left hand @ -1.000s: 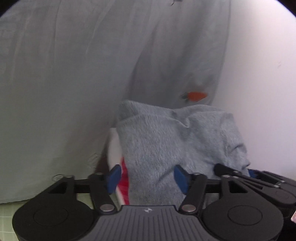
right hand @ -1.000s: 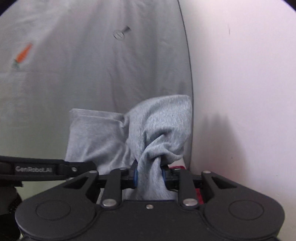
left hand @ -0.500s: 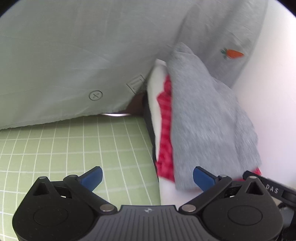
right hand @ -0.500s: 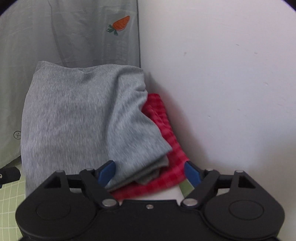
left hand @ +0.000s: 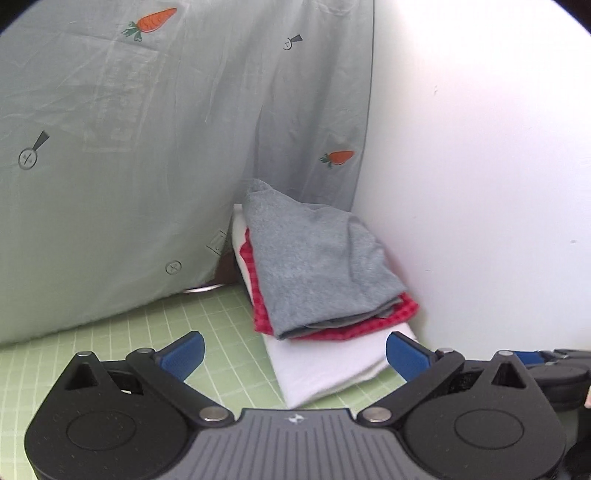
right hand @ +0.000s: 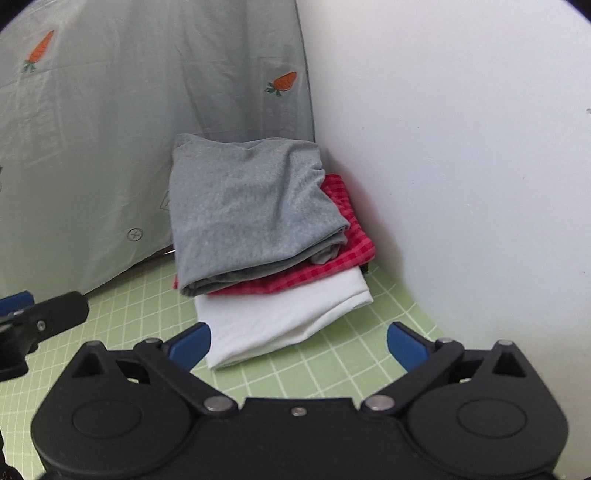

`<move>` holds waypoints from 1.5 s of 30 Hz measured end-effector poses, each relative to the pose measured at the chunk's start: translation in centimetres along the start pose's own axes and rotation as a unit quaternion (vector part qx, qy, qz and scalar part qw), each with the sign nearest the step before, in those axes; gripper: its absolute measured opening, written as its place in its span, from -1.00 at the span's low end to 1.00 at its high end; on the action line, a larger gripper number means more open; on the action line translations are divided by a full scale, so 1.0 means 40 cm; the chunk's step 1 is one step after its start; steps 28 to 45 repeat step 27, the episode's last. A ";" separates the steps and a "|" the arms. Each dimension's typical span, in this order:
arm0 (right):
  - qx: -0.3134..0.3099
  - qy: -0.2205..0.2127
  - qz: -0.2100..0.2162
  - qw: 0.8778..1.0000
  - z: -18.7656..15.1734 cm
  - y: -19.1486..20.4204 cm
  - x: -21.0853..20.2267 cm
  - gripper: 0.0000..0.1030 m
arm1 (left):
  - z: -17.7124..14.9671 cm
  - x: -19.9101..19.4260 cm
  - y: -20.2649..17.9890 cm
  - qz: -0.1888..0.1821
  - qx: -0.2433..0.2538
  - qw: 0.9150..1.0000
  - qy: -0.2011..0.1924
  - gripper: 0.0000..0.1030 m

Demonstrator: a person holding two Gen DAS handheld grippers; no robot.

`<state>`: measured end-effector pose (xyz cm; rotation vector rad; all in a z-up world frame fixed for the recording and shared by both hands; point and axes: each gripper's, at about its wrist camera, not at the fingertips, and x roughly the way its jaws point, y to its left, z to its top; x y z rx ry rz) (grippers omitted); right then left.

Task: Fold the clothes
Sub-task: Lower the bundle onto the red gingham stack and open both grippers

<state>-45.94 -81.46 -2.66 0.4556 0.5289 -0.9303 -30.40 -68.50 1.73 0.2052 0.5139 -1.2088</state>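
Stack of three folded garments, set on a green grid mat (right hand: 332, 373) in the corner where a pale grey-green curtain (left hand: 129, 166) meets a white wall (right hand: 461, 166). Top item: grey folded garment (right hand: 251, 210), its folded edge facing the cameras, its rear edge against the curtain. Middle item: red checked garment (right hand: 325, 271), lying directly beneath the grey one and showing past it on the wall side and along the front. Bottom item: white folded garment (right hand: 280, 314), lying flat on the mat and reaching further out from the corner than the two above it. The curtain hangs behind the stack and carries printed orange carrots (left hand: 153, 20) and small dark round marks. Left gripper (left hand: 293, 349): blue-padded fingers spread wide, holding nothing, held just in front of the stack above the mat, clear of the white garment's near edge. Right gripper (right hand: 297, 341): blue-padded fingers likewise spread wide and empty, also just in front of the stack, the near corner of the white garment showing between its fingers. Both grippers are apart from the stack.
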 end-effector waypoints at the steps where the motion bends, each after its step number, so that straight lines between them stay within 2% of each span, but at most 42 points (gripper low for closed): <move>1: -0.005 -0.004 -0.003 1.000 -0.012 0.006 -0.022 1.00 | -0.009 -0.016 -0.005 -0.006 -0.007 1.000 0.004 1.00; 3: -0.012 -0.009 -0.008 1.000 -0.036 0.013 -0.065 1.00 | -0.028 -0.048 -0.016 -0.017 -0.020 1.000 0.013 1.00; 8: -0.018 -0.021 -0.006 1.000 -0.086 0.016 -0.155 1.00 | -0.084 -0.113 -0.062 0.002 0.012 1.000 0.016 1.00; 16: -0.035 -0.022 -0.010 0.999 -0.145 0.019 -0.235 1.00 | -0.140 -0.173 -0.070 -0.010 -0.006 1.000 0.023 1.00; 24: -0.043 -0.027 -0.011 0.999 -0.159 0.017 -0.267 1.00 | -0.150 -0.204 -0.070 -0.007 -0.016 1.000 0.013 1.00; 27: -0.044 -0.028 -0.010 0.999 -0.163 0.016 -0.276 1.00 | -0.152 -0.212 -0.074 -0.022 -0.014 1.000 0.017 1.00; 45: -0.044 -0.028 -0.010 0.999 -0.163 0.016 -0.276 1.00 | -0.152 -0.212 -0.074 -0.022 -0.014 1.000 0.017 1.00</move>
